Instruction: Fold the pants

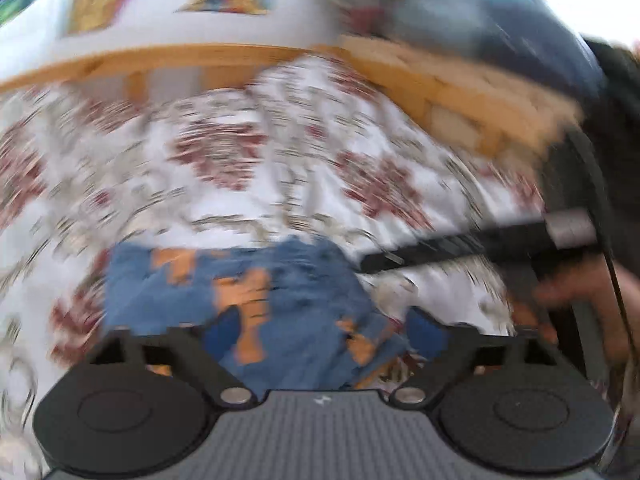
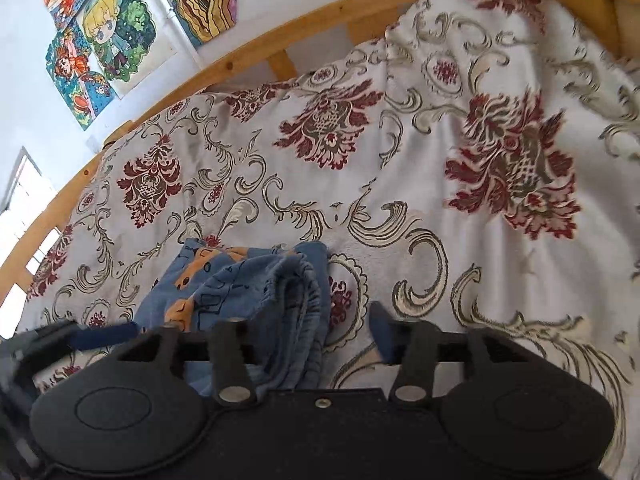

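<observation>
— Where are your hands just now?

— Both low over the bed. My left hand-held gripper (image 1: 320,332) points along the bedspread (image 1: 248,184) toward the wooden bed rail (image 1: 168,58), fingers spread wide, the pants (image 1: 248,296) lying between and just ahead of them. That view is badly smeared, so I cannot say whether either pad touches the cloth; it seems to grip nothing.

— And the right?

— My right hand-held gripper (image 2: 308,340) is also wide open, tilted down at the bedspread (image 2: 400,160). Its left finger (image 2: 230,336) sits against the bunched pants (image 2: 256,284); its right finger (image 2: 382,330) stands clear over the bare cover. Nothing is pinched.

— How do the pants look?

— Small, blue, printed with orange shapes. From the right view they are heaped in a soft mound, the gathered waistband folded over itself nearest the gripper. The other gripper's blue pad (image 2: 106,334) shows at their left edge.

— Anything beyond?

— Bright drawings (image 2: 104,40) on the wall past the rail (image 2: 248,56).
</observation>
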`<move>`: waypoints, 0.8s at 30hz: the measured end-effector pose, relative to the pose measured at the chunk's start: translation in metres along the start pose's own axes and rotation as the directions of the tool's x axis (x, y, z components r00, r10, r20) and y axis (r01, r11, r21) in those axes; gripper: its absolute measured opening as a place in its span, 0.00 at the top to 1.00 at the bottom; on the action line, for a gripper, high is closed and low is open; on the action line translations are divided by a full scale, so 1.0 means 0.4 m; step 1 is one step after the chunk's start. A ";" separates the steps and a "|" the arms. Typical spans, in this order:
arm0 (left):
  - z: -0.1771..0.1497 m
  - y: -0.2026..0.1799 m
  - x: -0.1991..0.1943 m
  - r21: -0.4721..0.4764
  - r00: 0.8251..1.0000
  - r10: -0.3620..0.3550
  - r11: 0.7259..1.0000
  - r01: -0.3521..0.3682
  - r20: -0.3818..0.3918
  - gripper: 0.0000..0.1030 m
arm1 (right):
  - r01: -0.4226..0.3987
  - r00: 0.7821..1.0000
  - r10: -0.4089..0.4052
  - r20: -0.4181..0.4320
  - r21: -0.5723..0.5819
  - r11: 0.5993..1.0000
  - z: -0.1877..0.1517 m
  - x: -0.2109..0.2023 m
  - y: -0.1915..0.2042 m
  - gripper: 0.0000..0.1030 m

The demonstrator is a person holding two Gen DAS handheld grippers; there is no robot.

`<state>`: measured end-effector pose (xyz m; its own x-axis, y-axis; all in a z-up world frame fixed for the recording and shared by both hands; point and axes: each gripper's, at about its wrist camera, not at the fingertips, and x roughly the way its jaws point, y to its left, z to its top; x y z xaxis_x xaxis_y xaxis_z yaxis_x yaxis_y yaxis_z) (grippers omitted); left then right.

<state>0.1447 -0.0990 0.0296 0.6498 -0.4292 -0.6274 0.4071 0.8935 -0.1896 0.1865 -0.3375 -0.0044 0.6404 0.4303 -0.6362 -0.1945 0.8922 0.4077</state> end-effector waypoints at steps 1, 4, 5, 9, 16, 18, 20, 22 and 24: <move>-0.001 0.030 -0.015 -0.052 0.999 0.035 0.998 -0.034 0.016 0.01 | 0.014 1.000 -0.014 0.012 -0.010 1.000 -0.010 -0.010 0.013 0.32; -0.014 0.102 -0.035 -0.141 0.990 0.142 0.980 -0.138 0.020 0.00 | 0.043 0.998 -0.040 0.044 -0.062 0.997 -0.042 -0.028 0.063 0.23; -0.023 0.131 -0.038 -0.173 0.985 0.172 0.970 -0.169 0.005 0.00 | 0.052 0.998 -0.048 0.052 -0.085 0.995 -0.053 -0.029 0.083 0.20; -0.049 0.212 -0.017 -0.290 0.973 0.216 0.929 -0.231 -0.085 0.00 | 0.101 0.993 -0.091 0.073 -0.143 0.985 -0.092 -0.010 0.146 0.13; -0.093 0.261 0.013 -0.361 0.962 0.220 0.894 -0.266 -0.164 0.00 | 0.185 0.980 -0.168 0.109 -0.176 0.967 -0.118 0.023 0.207 0.09; -0.093 0.263 0.013 -0.347 0.962 0.220 0.900 -0.263 -0.159 0.00 | 0.199 0.977 -0.180 0.118 -0.174 0.964 -0.117 0.023 0.210 0.13; -0.094 0.264 0.011 -0.344 0.965 0.213 0.904 -0.254 -0.153 0.00 | 0.223 0.971 -0.202 0.126 -0.176 0.959 -0.114 0.025 0.216 0.24; -0.093 0.265 0.009 -0.347 0.966 0.210 0.903 -0.251 -0.154 0.00 | 0.249 0.965 -0.228 0.128 -0.179 0.952 -0.112 0.029 0.219 0.29; -0.095 0.268 0.012 -0.351 0.965 0.208 0.902 -0.252 -0.157 0.00 | 0.258 0.963 -0.240 0.120 -0.167 0.952 -0.112 0.034 0.215 0.37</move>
<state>0.1672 -0.0002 -0.0225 0.6110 -0.2077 -0.7639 -0.0219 0.9602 -0.2785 0.1450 -0.2487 -0.0073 0.7527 0.1838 -0.6322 -0.1436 0.9830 0.1148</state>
